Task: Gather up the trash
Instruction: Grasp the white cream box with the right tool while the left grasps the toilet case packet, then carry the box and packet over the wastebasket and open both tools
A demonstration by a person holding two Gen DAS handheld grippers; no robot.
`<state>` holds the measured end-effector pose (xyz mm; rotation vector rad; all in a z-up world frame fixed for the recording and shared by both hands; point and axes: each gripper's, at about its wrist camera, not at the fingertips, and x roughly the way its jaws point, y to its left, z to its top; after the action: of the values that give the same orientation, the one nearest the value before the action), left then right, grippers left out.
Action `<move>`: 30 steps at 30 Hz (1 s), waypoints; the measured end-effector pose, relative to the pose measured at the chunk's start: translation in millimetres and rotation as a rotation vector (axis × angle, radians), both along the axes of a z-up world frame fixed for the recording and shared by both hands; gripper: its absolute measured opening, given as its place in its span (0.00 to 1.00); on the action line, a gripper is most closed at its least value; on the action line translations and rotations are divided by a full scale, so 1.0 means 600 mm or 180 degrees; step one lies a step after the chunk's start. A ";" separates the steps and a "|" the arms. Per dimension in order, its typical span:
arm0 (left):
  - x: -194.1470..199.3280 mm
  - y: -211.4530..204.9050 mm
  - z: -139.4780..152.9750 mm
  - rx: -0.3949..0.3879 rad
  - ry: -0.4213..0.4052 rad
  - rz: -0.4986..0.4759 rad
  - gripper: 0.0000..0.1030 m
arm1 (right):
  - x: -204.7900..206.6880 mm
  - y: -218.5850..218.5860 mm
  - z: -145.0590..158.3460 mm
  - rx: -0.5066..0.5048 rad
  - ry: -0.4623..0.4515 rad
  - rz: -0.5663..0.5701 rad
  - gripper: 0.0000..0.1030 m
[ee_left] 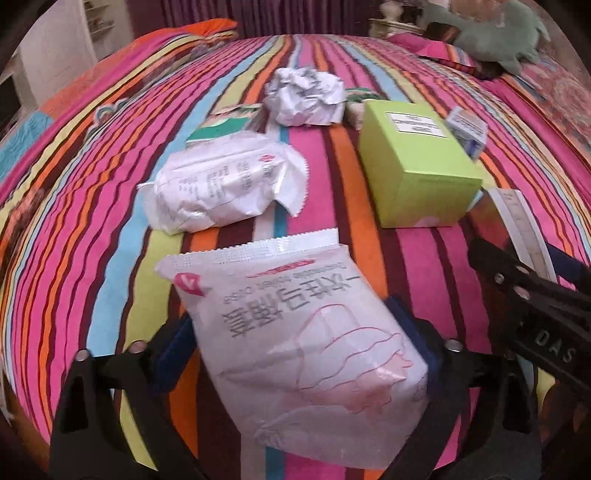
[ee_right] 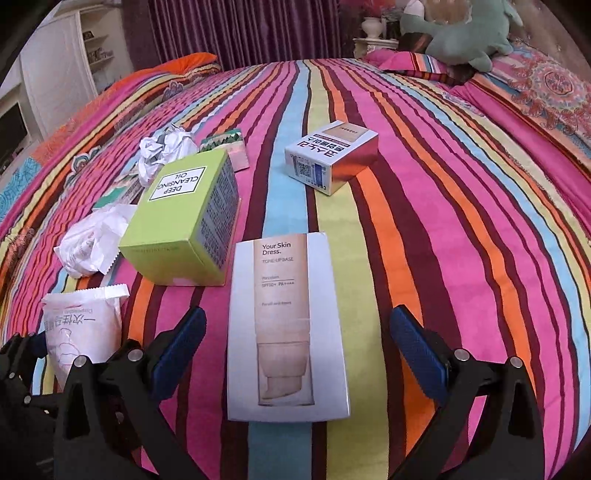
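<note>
Green box (ee_right: 181, 225): "DEEP CLEANSING OIL"; white carton (ee_right: 288, 325): "Your Skin Dress"

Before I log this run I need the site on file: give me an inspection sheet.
Surface: striped bedspread, rumpled.
Job's things: white pouch between left gripper pads; second pouch; paper ball; green box; white carton between right gripper pads; small box.
Clutter: green packets behind the box.
Grippers: both open, no contact clear.
Cables: nothing seen.
Surroundings: plush toy, purple curtain, shelves.
</note>
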<state>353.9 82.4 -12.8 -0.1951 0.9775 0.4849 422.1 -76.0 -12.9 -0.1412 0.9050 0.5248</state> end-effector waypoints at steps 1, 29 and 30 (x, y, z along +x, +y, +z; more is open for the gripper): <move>0.000 -0.002 0.000 0.0017 -0.0003 -0.0025 0.85 | 0.001 -0.001 -0.001 0.0017 0.0028 -0.0026 0.92; -0.115 -0.004 0.059 0.0108 -0.0165 -0.0231 0.69 | -0.107 -0.078 0.041 0.0177 0.0133 -0.0457 0.44; -0.124 -0.005 0.063 0.0120 -0.0175 -0.0234 0.69 | -0.115 -0.081 0.044 0.0182 0.0125 -0.0468 0.44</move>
<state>279.5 79.6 25.1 -0.1374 0.9180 0.4281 352.9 -124.8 13.2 -0.0123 0.9301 0.4174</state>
